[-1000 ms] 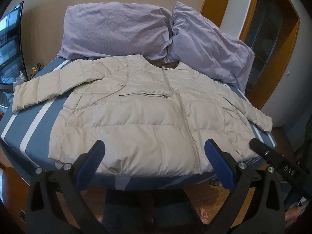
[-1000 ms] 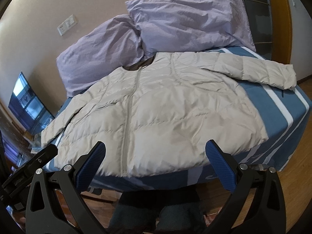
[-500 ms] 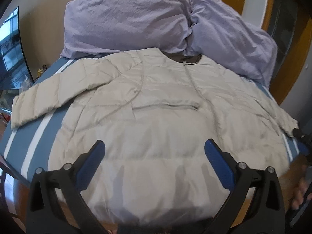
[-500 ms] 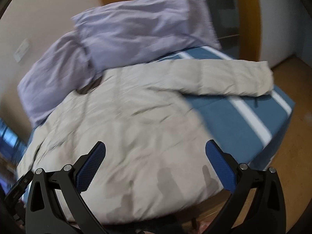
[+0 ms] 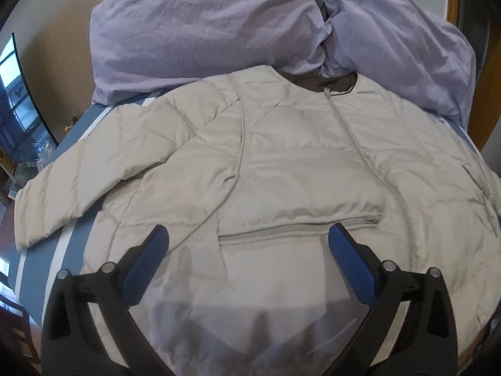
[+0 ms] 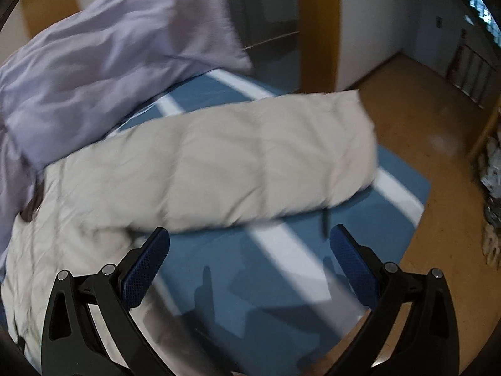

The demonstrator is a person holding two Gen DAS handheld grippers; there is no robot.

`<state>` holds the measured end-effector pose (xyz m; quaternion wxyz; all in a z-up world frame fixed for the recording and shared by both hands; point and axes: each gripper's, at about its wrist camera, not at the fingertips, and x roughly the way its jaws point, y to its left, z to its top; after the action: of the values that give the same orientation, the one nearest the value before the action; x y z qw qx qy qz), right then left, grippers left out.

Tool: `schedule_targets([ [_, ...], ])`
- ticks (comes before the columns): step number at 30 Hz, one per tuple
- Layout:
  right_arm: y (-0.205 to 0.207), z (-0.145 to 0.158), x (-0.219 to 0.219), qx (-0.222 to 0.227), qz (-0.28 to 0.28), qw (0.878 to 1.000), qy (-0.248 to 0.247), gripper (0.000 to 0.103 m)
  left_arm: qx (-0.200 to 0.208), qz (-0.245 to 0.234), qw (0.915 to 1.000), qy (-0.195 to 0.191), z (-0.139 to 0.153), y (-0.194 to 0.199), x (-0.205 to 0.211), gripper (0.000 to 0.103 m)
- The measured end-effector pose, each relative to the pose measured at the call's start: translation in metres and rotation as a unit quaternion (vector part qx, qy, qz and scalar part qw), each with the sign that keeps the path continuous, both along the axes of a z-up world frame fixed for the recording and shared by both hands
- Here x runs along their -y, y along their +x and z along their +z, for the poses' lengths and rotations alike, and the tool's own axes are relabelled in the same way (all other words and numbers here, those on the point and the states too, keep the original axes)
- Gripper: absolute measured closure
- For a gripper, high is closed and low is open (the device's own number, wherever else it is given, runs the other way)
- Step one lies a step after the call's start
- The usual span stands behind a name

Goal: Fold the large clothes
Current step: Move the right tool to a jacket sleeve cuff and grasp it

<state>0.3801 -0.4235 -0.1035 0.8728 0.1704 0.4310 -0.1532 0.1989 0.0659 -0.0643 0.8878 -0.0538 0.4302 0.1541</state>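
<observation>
Two claws hung spread wide and grasping nothing, poised above a beige quilted puffer jacket (image 5: 281, 163) laid front-up and flat on the blue striped bed (image 6: 281, 297), likely spread so for folding. Its collar pointed toward 12 o'clock, against two crumpled lilac pillows (image 5: 200, 25). The left claw (image 5: 249, 247) hovered over the zipped pocket (image 5: 300, 227) at the jacket's front. The right claw (image 6: 250, 247) faced the puffy, channel-stitched sleeve (image 6: 219, 163), stretched toward 3 o'clock, probably the first part to fold inward.
</observation>
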Motion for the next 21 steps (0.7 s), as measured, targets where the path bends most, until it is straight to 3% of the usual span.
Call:
schedule_targets([
  [9, 0.034, -0.010, 0.048, -0.015, -0.065, 0.997, -0.042, 0.001, -0.003, 0.007, 1.0000, 0.003, -0.021, 0.012, -0.004, 0.002],
  [14, 0.044, -0.030, 0.070, -0.038, -0.082, 0.996, -0.010, 0.001, -0.002, 0.007, 0.9997, 0.024, -0.028, 0.015, 0.001, 0.002],
  [21, 0.043, -0.051, 0.077, -0.037, -0.083, 0.996, 0.021, 0.008, -0.001, 0.006, 0.9999, 0.015, -0.032, 0.015, -0.002, 0.002],
])
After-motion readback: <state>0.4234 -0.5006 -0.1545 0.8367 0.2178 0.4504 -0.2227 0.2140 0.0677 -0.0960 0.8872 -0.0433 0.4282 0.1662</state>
